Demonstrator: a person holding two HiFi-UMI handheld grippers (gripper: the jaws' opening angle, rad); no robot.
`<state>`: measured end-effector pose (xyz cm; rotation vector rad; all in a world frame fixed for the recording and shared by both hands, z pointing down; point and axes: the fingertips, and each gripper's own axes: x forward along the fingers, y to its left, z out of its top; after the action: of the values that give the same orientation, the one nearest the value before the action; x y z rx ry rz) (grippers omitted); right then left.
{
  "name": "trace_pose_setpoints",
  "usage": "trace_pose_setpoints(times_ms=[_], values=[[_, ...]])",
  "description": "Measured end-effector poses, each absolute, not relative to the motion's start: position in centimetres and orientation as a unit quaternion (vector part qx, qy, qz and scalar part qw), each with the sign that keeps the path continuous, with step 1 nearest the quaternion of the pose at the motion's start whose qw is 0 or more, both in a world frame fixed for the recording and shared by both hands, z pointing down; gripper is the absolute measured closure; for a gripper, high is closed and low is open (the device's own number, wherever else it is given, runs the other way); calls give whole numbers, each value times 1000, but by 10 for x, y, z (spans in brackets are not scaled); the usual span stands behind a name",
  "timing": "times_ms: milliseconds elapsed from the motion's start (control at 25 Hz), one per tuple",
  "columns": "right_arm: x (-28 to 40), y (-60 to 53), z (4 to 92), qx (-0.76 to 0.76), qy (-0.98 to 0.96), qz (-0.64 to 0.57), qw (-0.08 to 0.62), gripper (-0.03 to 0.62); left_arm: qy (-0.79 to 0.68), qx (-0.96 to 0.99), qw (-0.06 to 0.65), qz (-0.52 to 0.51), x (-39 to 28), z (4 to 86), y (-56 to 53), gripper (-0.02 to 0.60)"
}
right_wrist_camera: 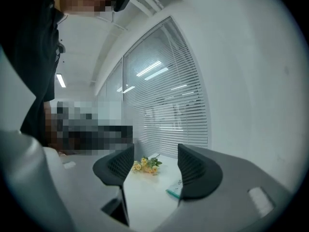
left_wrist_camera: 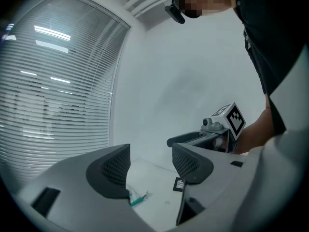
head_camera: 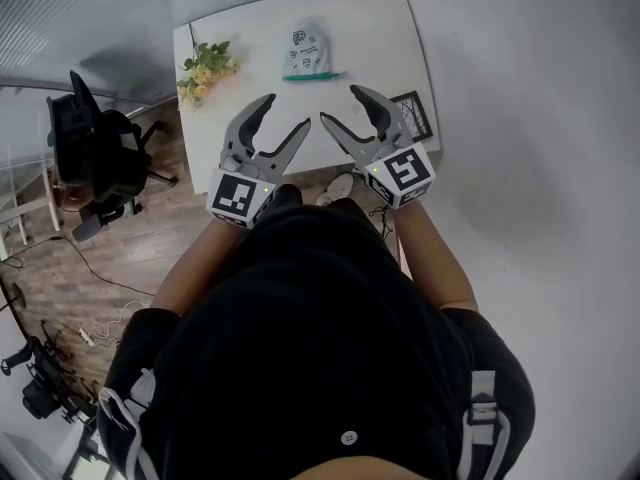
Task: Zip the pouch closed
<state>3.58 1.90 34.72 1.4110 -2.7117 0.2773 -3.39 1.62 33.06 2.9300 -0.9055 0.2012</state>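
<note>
From the head view, the left claw [head_camera: 287, 111] and the right claw [head_camera: 340, 104] are both held up in front of the person's chest. Their tips lean toward each other but do not touch. Each claw is wide open and holds nothing. The arms are bent, with the elbows out to the sides. The pouch [head_camera: 305, 53] lies flat on the white surface [head_camera: 370, 38], ahead of both claws and between them. Its green zip edge faces the claws, so I think it is easy to reach from here. Flowers [head_camera: 205, 68] lie off to the left of the left claw.

In the left gripper view, the two jaws stand apart with only air between them. The green edge of the pouch [left_wrist_camera: 137, 199] peeks out low down, just past the left jaw. The right claw [left_wrist_camera: 193, 139] floats off to the right side.

In the right gripper view, the jaws are apart too, and empty. The flowers show far ahead between them. A corner of the pouch [right_wrist_camera: 175, 190] sits by the right jaw. I think zipping has not started yet.
</note>
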Motion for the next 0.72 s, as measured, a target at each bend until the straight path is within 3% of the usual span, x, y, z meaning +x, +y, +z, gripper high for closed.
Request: trace_pose_setpoints(times_ms=[720], values=[[78,-20,388,376,-916,129,55,312,-386,915,89,79,9,365,-12,307]])
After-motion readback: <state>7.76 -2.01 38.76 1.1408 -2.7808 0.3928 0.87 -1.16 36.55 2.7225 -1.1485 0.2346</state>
